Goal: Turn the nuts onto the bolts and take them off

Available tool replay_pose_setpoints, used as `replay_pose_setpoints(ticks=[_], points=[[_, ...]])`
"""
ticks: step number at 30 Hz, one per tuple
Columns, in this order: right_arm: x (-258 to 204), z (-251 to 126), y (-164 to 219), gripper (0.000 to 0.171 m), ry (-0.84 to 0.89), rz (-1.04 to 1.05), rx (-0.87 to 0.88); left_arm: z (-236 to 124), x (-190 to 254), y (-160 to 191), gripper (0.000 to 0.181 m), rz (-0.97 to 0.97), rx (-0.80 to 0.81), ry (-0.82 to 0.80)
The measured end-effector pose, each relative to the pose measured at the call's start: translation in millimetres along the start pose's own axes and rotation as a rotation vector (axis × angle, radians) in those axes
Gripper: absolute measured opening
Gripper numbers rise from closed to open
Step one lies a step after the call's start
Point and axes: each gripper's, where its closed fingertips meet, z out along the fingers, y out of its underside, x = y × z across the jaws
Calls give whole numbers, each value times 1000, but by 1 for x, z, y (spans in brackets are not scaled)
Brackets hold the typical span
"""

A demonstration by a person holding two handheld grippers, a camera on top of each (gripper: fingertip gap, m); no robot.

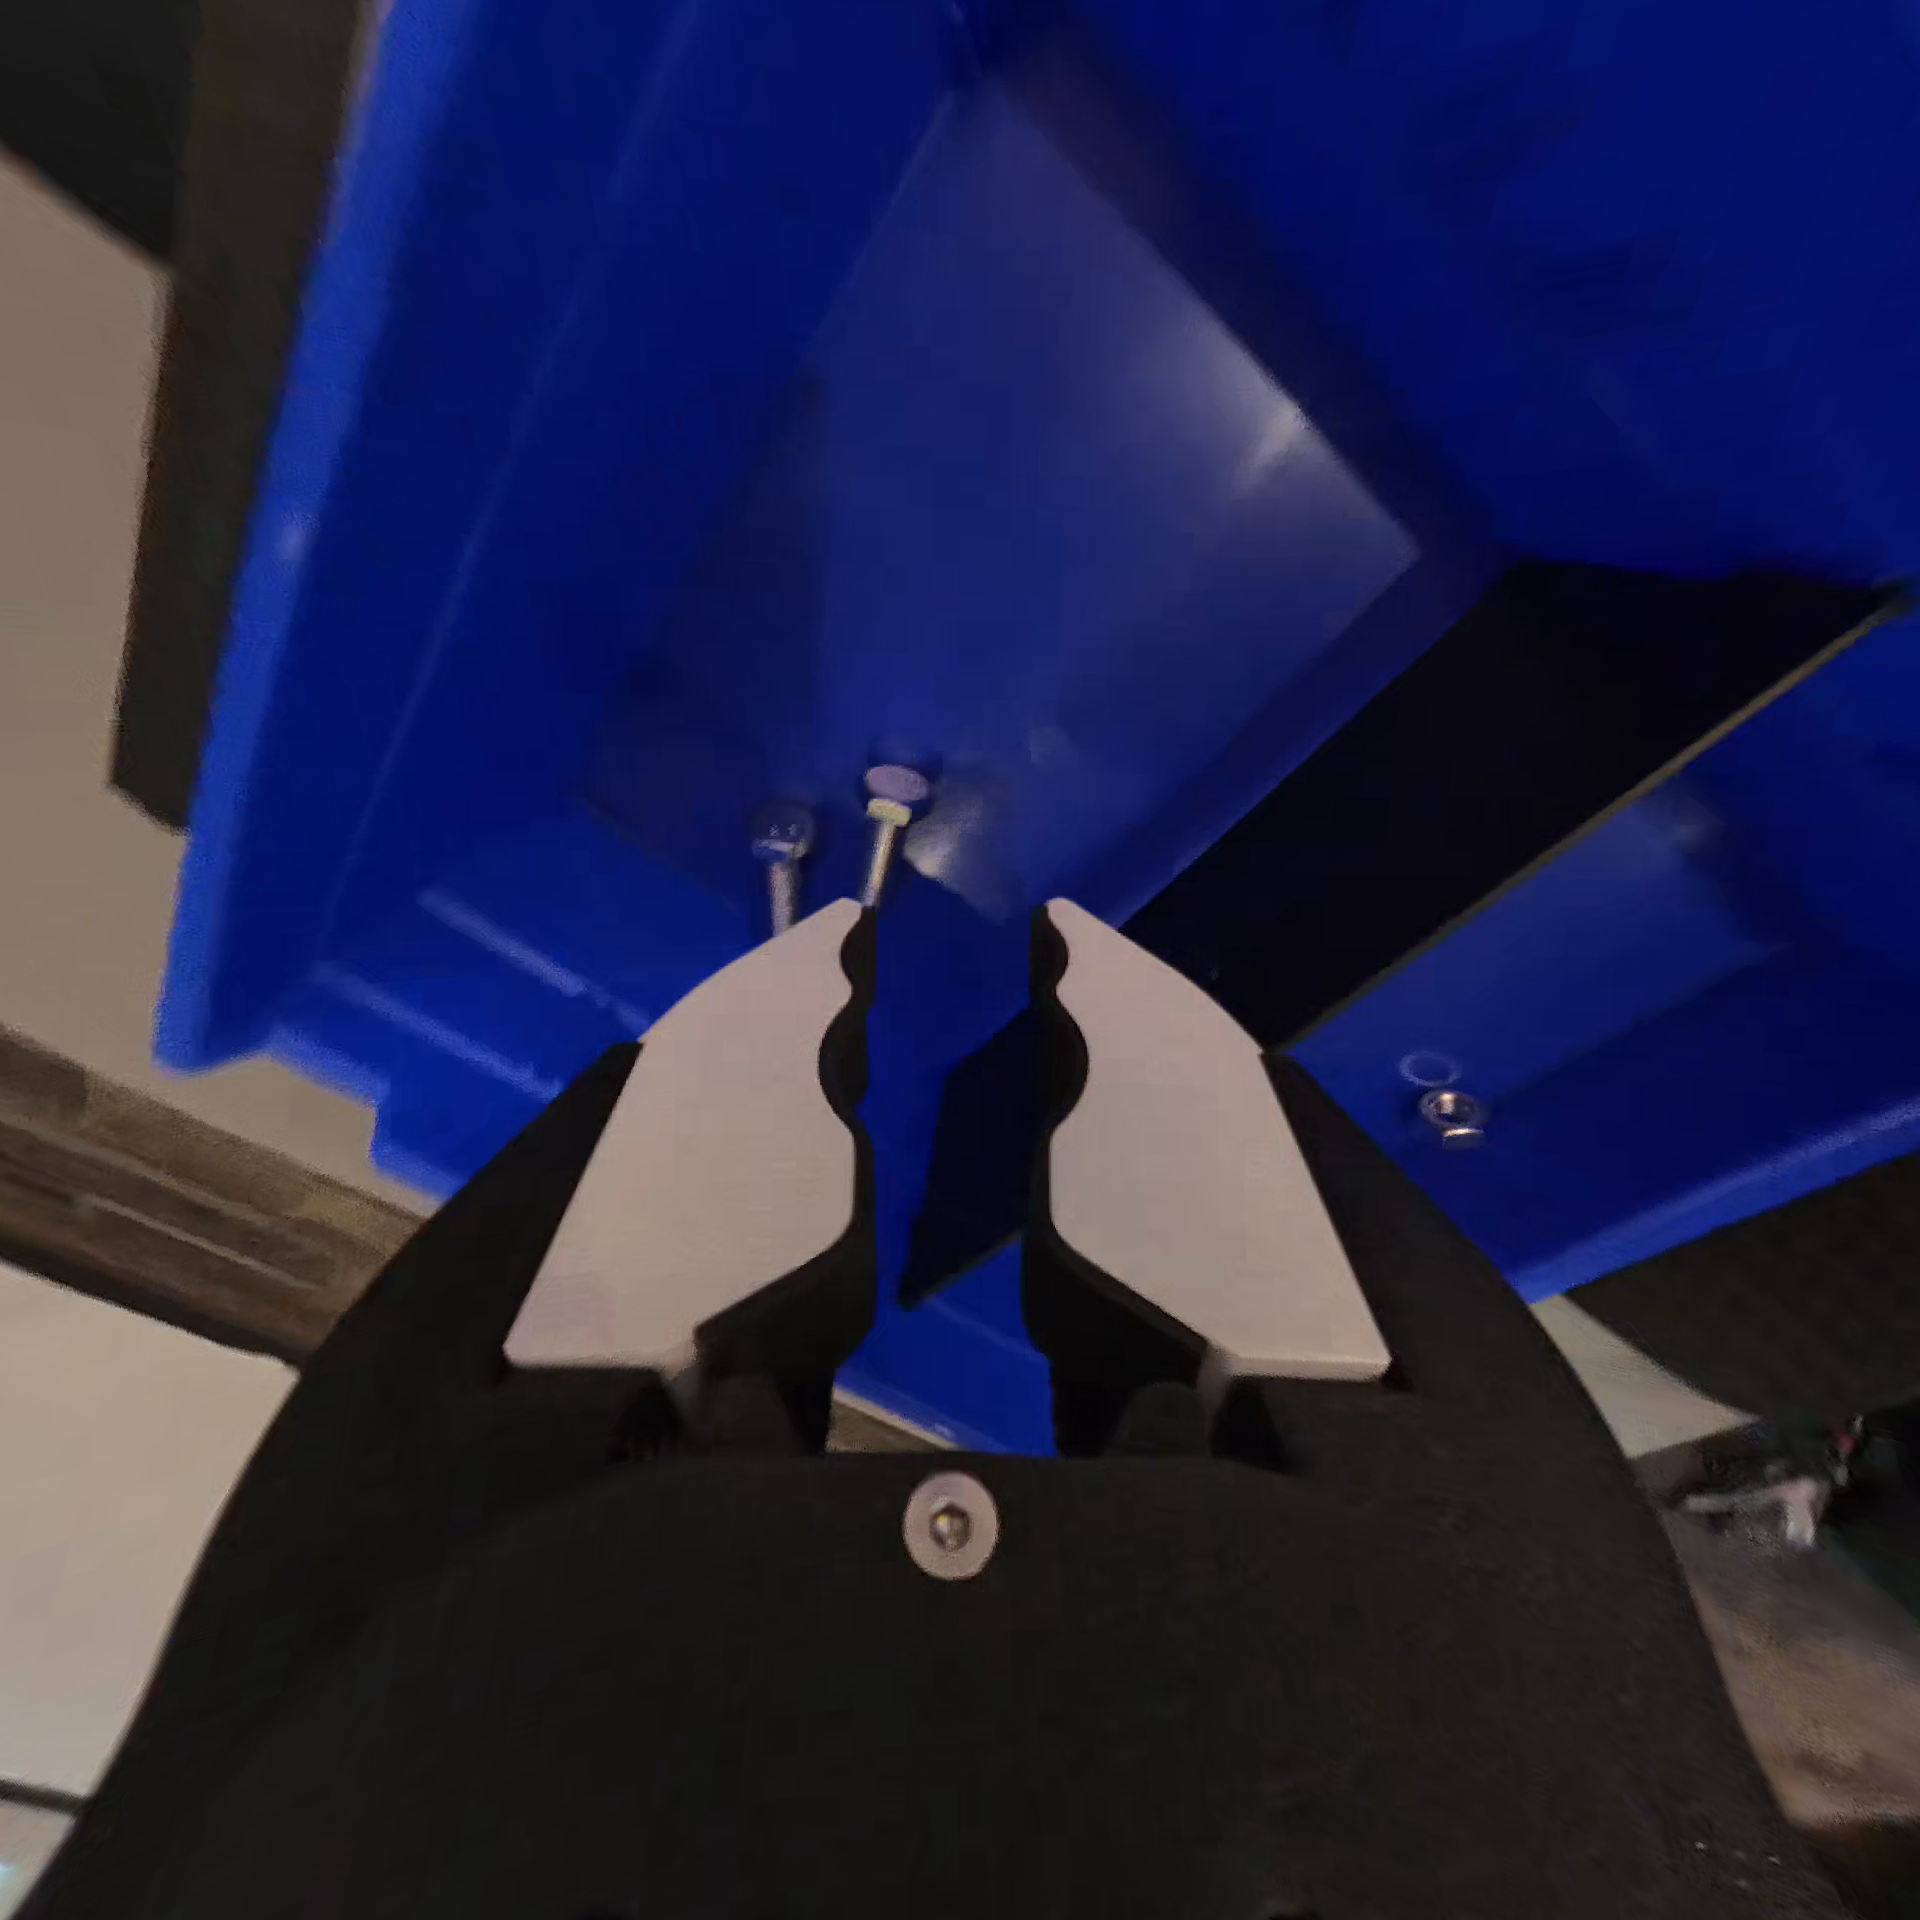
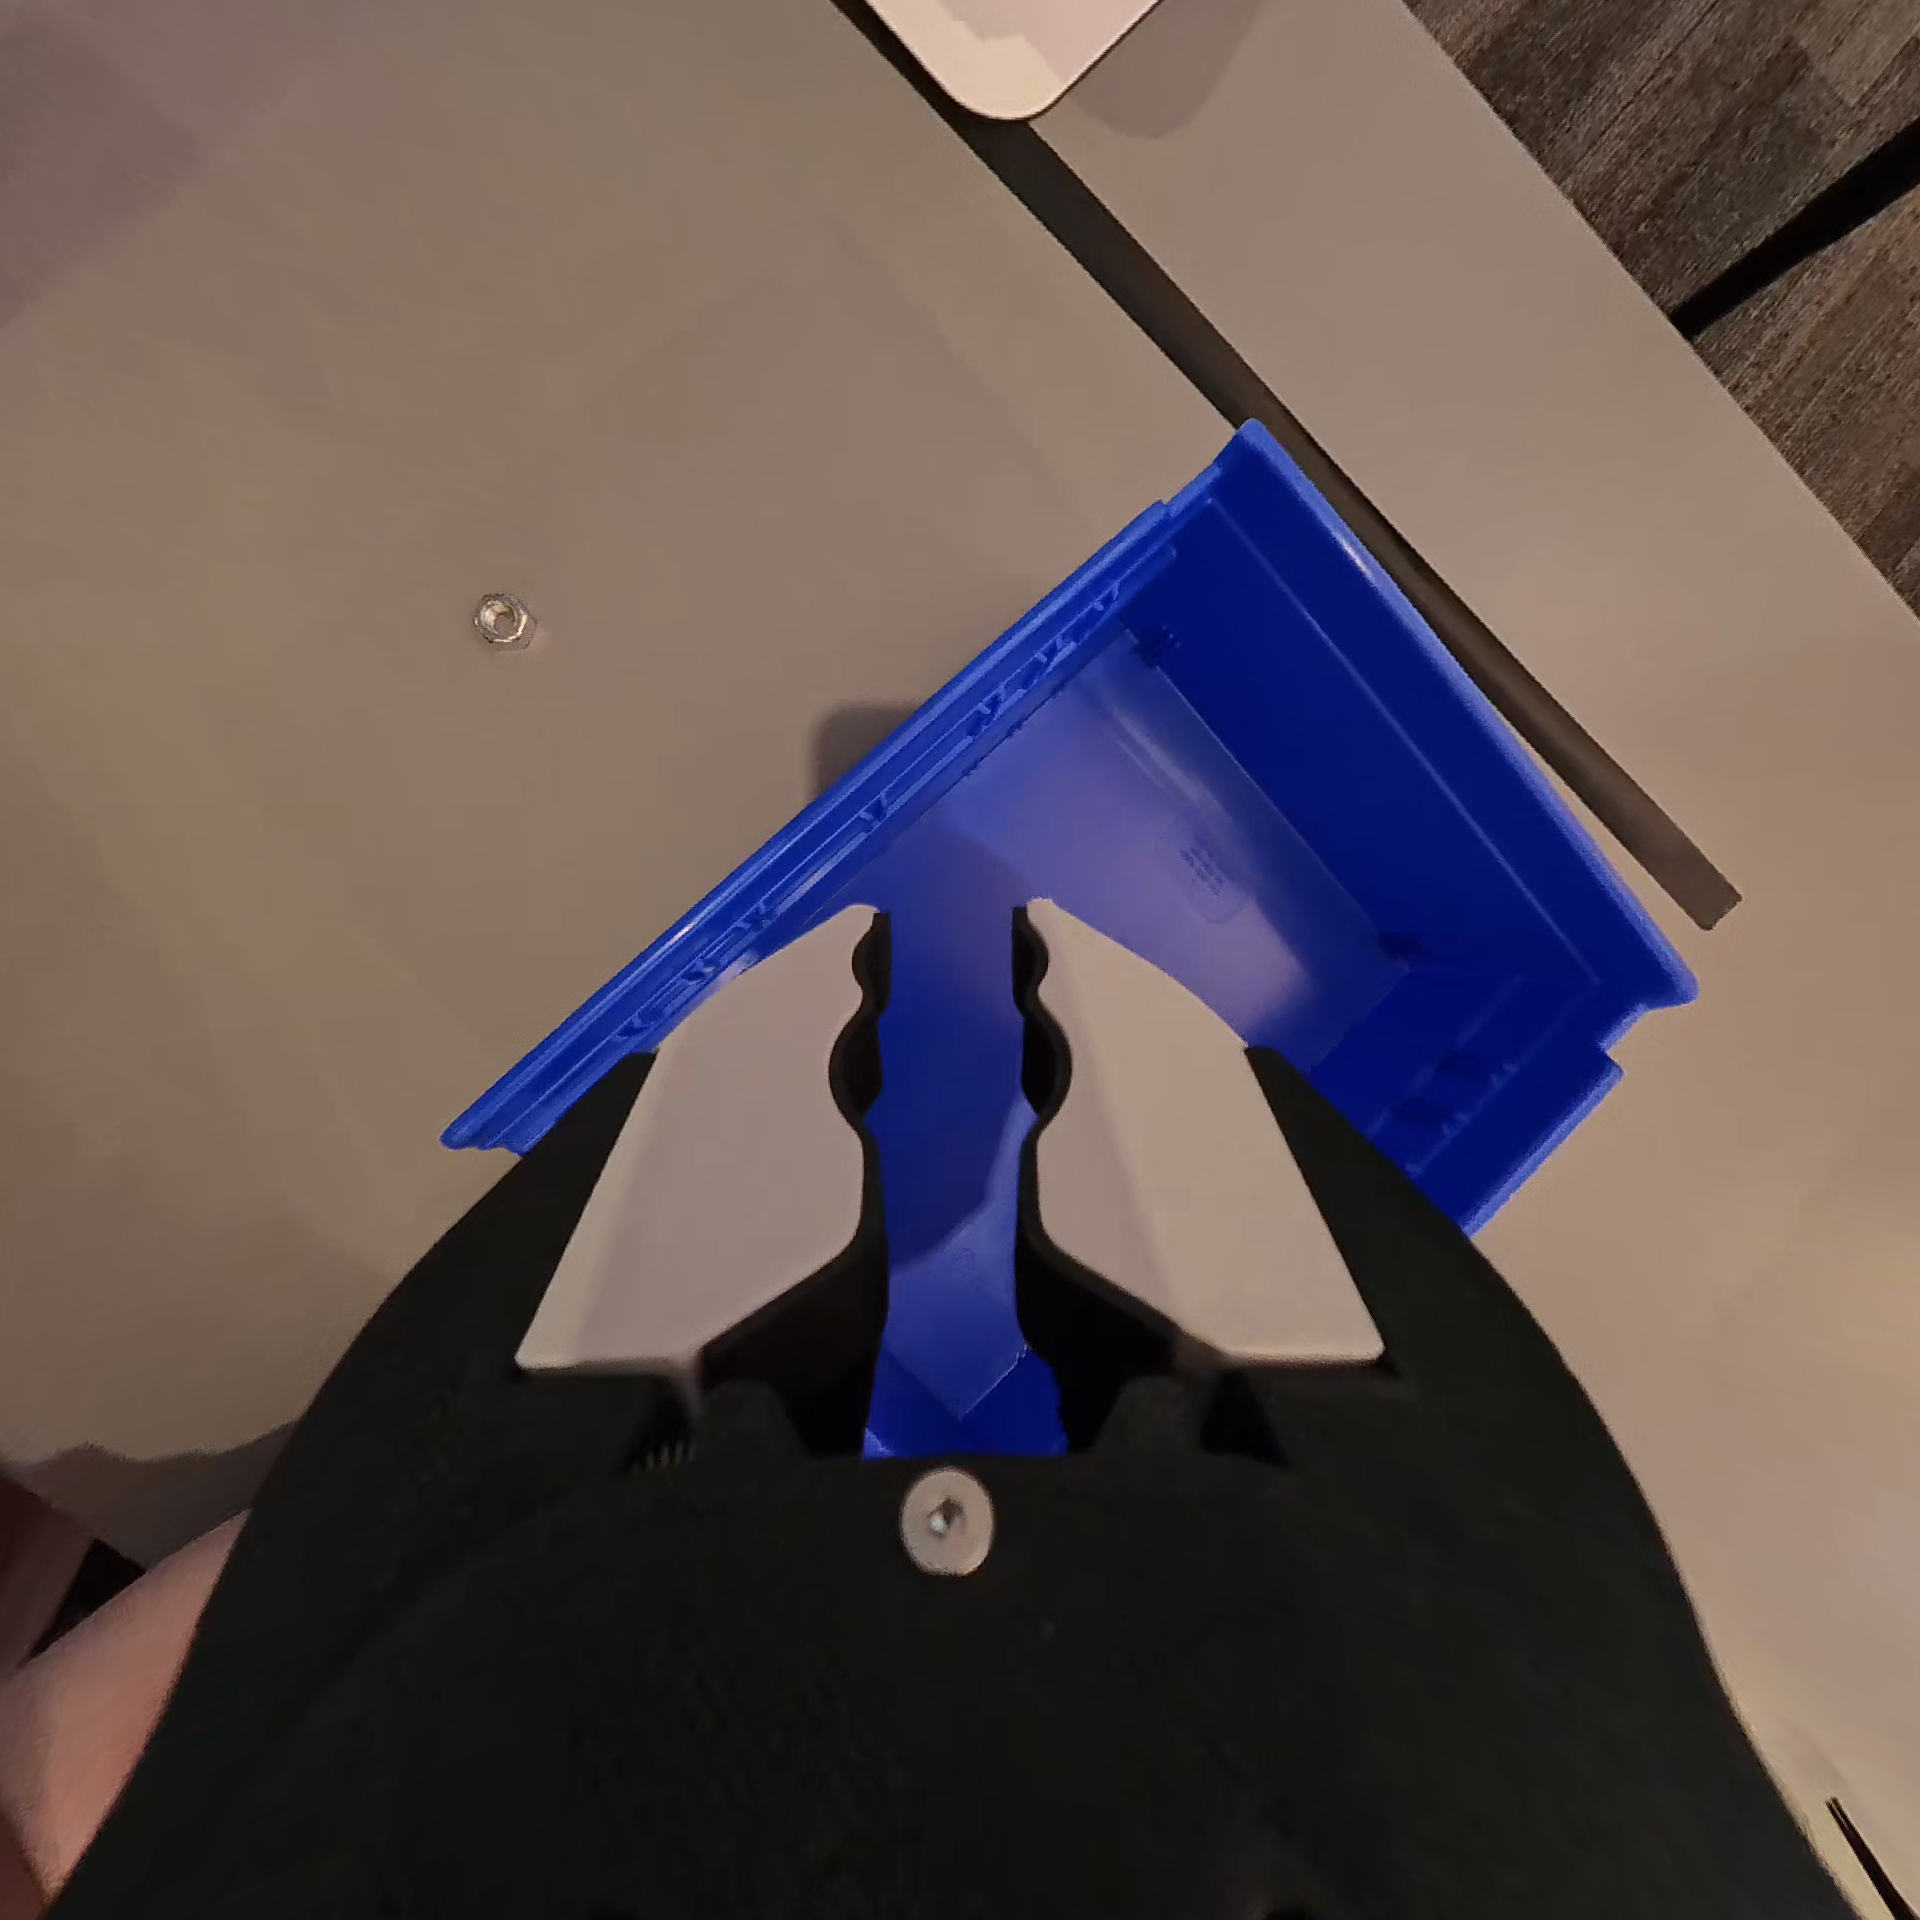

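Left gripper [image 1: 954, 909]: part open, empty, over blue bin [image 1: 1091, 436]
Bolts [image 1: 883, 847]: frame centre, in bin
Right gripper [image 2: 948, 914]: part open, empty
Nut [image 2: 504, 621]: table [image 2: 416, 312], left

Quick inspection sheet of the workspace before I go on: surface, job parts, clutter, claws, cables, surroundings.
Surface: grey table, dark seam across it.
Job's things: two bolts in a blue bin; one nut in the neighbouring bin; one loose nut on the table.
Clutter: white flat thing at the far edge.
Claws: left claw open, empty, above the bolts; right claw open, empty, over a blue bin.
Cables: nothing seen.
Surroundings: dark carpet.
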Motion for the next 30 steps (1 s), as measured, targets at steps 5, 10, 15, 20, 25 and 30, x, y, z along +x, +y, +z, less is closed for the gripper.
replay_pose_setpoints(ticks=[5, 10, 15, 20, 25, 30], points=[[4, 10, 4, 24, 9, 9, -51, 30, -6, -4, 33, 58, -56, 47], [4, 14, 4, 24, 11, -2, -71, 44, -13, 8, 34, 132, -157, 13], [2, 17, 5, 23, 5, -14, -89, 57, -12, 8, 37, 135, -173, 27], [1, 17, 6, 23, 0, -23, -92, 62, -11, 8, 20, 130, -176, 27], [0, 14, 2, 22, 4, -28, -68, 45, -10, 3, 19, 112, -103, -7], [-10, 10, -21, 22, 8, -73, 17, -42, 2, -45, 18, -4, 328, -38]])
